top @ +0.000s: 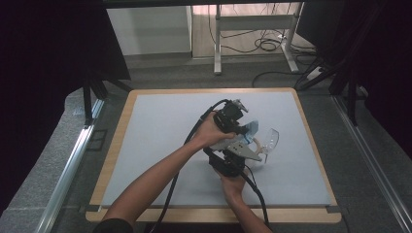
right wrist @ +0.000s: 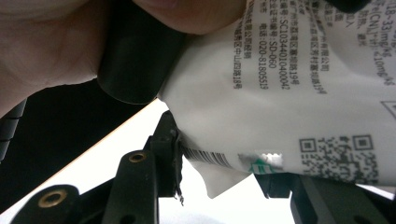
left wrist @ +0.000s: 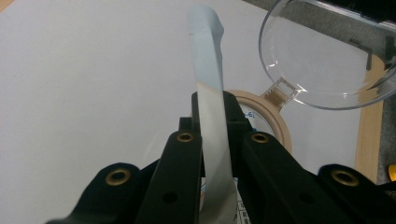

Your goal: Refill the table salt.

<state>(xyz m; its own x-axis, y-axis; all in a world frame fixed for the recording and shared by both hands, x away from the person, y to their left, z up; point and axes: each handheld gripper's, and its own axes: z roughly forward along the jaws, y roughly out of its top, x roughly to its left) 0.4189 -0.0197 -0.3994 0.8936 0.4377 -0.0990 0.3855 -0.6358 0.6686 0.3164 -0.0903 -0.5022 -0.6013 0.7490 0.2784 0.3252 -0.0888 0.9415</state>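
White printed packet (right wrist: 289, 93) pinched in both claws, left (left wrist: 215, 140) and right (right wrist: 224, 177).

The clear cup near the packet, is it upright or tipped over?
Tipped. The cup lies on its side by the packet; its round mouth faces the left gripper view.

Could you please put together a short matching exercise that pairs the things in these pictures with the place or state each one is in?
Things:
1. left tongs
2. right tongs
3. clear cup
4. mat

Places or states:
A. lies flat on the wooden table
B. tipped on its side, mouth toward the left gripper view's camera
C. shut on a pale blue strip
D. at the lower edge of a white printed packet

Pairs: 1-C, 2-D, 3-B, 4-A
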